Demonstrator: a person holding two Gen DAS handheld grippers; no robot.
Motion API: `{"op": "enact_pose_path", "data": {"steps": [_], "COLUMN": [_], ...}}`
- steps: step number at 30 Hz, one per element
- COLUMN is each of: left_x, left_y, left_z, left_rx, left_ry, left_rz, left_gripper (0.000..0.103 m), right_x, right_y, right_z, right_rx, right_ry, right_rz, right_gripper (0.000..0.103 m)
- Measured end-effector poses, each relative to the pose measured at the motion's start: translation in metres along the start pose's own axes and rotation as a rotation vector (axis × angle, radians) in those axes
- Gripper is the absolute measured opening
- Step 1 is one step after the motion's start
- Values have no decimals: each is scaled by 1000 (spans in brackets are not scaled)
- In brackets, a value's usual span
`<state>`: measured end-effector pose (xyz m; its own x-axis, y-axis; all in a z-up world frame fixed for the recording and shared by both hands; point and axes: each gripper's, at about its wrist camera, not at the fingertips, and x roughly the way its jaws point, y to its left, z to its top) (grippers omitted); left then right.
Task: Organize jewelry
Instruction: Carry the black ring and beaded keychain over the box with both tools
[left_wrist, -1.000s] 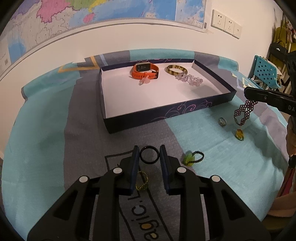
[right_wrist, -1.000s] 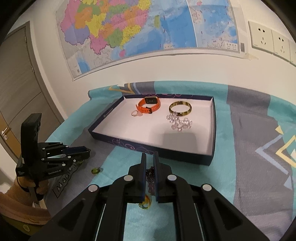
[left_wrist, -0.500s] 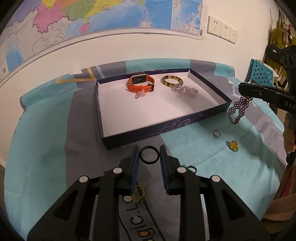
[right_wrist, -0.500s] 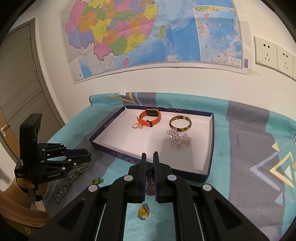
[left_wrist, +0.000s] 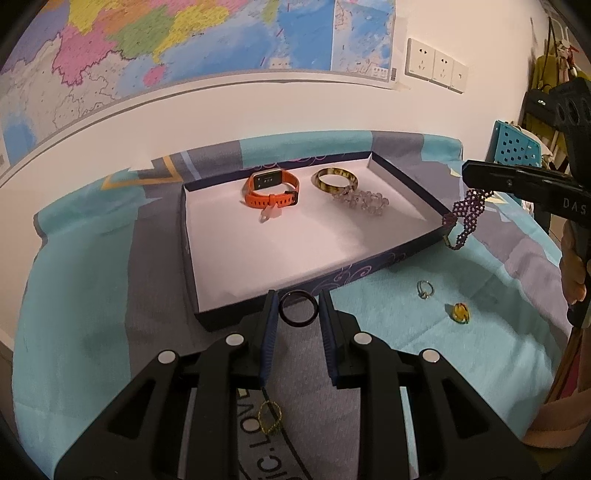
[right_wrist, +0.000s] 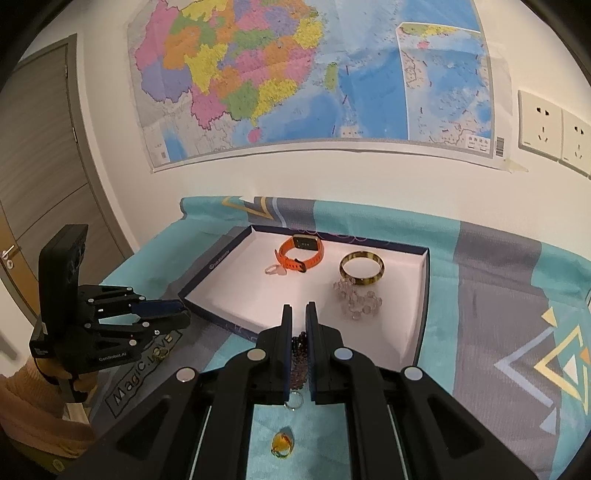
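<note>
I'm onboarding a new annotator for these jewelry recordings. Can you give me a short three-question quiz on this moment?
1. True or false: the left hand-held gripper holds a black ring.
2. What hangs from the right hand-held gripper? A) orange watch B) purple beaded bracelet C) gold bangle
3. Fill in: the orange watch lies inside the ____.

Key: 1 true; 2 B, the purple beaded bracelet; 3 box.

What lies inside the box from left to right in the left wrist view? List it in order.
Orange watch → small clear ring just in front of it → gold bangle → clear bead bracelet, touching the bangle's front edge.
</note>
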<state>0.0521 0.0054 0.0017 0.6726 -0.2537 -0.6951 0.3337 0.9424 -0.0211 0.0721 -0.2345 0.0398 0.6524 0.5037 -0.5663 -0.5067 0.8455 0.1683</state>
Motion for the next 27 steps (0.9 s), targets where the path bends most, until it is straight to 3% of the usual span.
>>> {"op": "enact_pose_path", "data": {"steps": [27], "left_x": [24], "left_y": [1], "left_z": [38], "left_rx": [9], "left_ry": [-13], "left_rz": [-22], "left_gripper": [23], "right_x": [43], "right_y": [-3], "right_z": [33], "right_rx": [-20], "right_ry": [18], "right_rz": [13], "right_gripper": [6]}}
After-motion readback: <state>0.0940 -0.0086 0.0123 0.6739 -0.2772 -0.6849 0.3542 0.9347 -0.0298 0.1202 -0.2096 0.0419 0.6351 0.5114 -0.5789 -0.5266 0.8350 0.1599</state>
